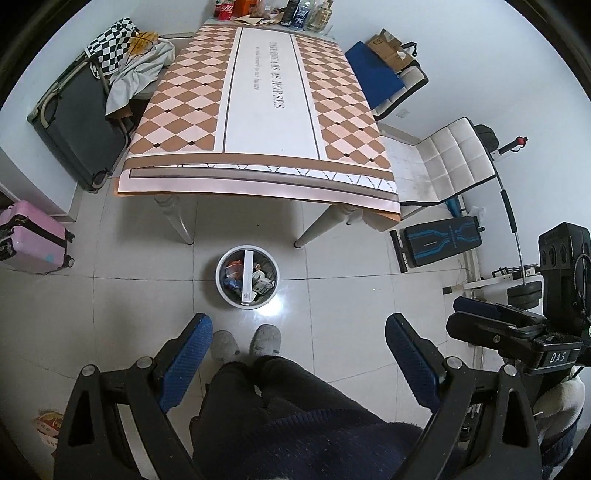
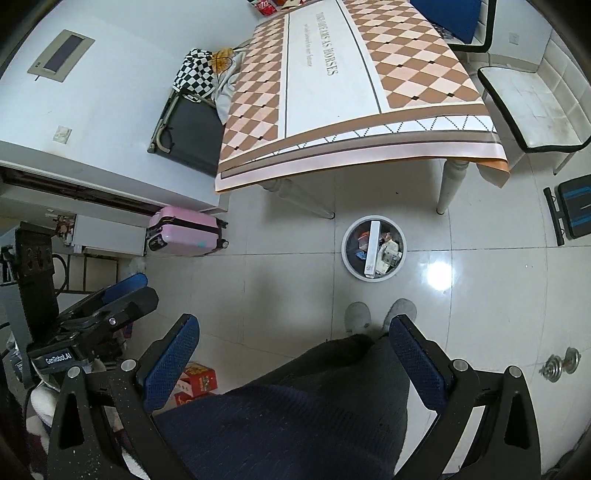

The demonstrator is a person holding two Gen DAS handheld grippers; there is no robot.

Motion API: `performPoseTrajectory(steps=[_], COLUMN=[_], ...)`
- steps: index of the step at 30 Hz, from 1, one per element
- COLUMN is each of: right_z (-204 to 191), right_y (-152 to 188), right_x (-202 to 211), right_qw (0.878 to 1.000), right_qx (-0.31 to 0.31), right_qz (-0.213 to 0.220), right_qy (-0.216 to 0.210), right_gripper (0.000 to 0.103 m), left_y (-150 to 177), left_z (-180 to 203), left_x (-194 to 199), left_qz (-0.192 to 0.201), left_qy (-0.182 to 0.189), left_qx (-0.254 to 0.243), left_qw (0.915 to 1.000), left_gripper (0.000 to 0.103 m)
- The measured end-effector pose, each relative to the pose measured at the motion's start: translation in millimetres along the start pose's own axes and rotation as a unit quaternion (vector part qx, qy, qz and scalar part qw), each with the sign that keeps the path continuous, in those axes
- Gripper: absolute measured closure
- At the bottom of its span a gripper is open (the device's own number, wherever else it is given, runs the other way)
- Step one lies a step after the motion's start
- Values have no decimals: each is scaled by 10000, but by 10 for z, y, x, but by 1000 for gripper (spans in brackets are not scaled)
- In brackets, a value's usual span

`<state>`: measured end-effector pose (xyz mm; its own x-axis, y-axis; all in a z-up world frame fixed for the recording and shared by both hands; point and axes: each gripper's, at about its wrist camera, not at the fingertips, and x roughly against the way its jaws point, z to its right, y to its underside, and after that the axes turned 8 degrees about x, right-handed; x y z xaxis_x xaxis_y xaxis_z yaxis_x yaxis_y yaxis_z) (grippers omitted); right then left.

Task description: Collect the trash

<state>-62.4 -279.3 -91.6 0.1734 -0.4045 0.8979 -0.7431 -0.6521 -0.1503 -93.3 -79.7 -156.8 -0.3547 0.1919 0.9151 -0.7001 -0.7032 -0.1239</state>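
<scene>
A round white trash bin (image 1: 223, 291) stands on the tiled floor in front of the table, holding a long white box (image 1: 246, 277) and several wrappers and cartons. It also shows in the right wrist view (image 2: 347, 258). My left gripper (image 1: 298, 334) is open and empty, held high above the floor over the person's legs and slippers. My right gripper (image 2: 294, 332) is open and empty too, at a similar height. Each gripper appears at the edge of the other's view: the right gripper (image 1: 491, 314) and the left gripper (image 2: 110, 295).
A table (image 1: 258, 110) with a diamond-pattern cloth stands beyond the bin, bottles and cans (image 1: 266, 11) at its far end. White chairs (image 1: 454, 162) sit on the right, a dark suitcase (image 1: 77, 129) and a pink suitcase (image 1: 29, 236) on the left. A red box (image 2: 195, 380) lies on the floor.
</scene>
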Motion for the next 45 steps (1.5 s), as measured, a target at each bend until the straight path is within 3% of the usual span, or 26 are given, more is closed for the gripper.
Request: performPoseTrajectory(steps=[12,15,45], right_z=[-120,-131,-184], right_y=[-12,-10,-32], right_x=[70,74,114], right_qw=[9999,9999,9999], right_qx=[88,69,120], right_qz=[92,97,-9], right_qy=[91,75,24], right_gripper=[0,0,0], left_y=[39,45,34], left_z=[39,53,88], left_x=[125,139,135], left_qz=[129,155,140], left_qy=[63,79,213], left_qx=[-57,-87,-61], left_qw=[9999,9998,9997], left_gripper=[7,0,0])
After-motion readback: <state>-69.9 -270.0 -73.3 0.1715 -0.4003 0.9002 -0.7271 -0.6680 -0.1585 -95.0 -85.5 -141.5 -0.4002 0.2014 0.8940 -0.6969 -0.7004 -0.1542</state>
